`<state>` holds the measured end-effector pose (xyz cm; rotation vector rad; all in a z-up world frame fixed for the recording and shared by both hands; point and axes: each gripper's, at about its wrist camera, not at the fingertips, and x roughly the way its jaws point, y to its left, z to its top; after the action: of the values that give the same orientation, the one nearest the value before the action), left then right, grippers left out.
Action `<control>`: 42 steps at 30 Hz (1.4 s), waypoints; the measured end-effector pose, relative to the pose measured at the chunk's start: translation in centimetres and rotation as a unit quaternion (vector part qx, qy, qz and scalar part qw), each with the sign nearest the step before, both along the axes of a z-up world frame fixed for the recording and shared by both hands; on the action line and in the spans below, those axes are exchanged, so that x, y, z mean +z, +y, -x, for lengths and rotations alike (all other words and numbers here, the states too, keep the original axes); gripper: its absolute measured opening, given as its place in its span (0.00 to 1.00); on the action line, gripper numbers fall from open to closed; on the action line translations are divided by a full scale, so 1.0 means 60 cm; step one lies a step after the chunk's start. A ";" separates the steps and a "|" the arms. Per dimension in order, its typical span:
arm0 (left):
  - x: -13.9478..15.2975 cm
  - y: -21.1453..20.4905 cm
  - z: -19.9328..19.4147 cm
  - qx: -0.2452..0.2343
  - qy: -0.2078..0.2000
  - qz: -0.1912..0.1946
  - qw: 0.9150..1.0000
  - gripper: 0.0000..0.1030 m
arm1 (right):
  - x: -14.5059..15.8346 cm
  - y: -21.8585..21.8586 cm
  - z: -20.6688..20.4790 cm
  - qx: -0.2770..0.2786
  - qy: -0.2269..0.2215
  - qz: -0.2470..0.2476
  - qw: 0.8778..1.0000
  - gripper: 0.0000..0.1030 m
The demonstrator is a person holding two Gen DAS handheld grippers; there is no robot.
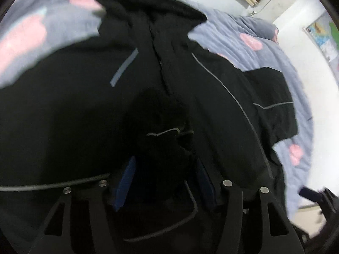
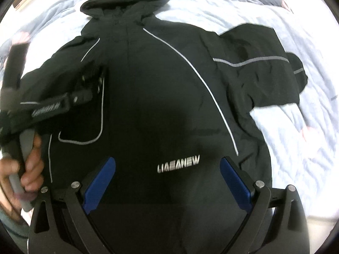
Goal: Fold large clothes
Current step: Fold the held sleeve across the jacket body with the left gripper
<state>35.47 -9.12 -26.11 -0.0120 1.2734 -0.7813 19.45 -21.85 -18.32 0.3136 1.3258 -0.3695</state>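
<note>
jacket (image 2: 161,110): black, smooth woven shell, grey piping, hood at far end, spread flat on bed | left gripper (image 1: 165,169): blue pads parted around a dark sleeve fold, grip not discernible | right gripper (image 2: 167,180): jaws wide apart, nothing held | quilt (image 1: 250,40): lavender, pink blotches, rumpled

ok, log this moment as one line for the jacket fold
stage: sleeve fold | jacket: flat on bed, front up | left tool: parted, dark fabric between | right tool: open, empty, above jacket
</note>
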 end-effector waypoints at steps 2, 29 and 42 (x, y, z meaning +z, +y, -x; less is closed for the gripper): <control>0.004 0.018 0.005 0.004 0.006 0.006 1.000 0.59 | -0.003 -0.004 -0.018 0.011 -0.013 0.001 1.000 0.97; 0.126 0.195 -0.010 0.136 -0.071 -0.026 0.988 0.61 | -0.025 0.037 -0.223 0.106 -0.141 -0.090 0.980 0.34; 0.037 0.115 -0.069 0.110 -0.054 -0.080 0.989 0.61 | -0.068 -0.191 -0.181 0.005 -0.077 0.056 0.995 0.33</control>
<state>39.59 -2.20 -23.90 0.0186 1.2044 -0.4830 30.31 -33.34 -22.40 0.2370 1.1506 -0.4023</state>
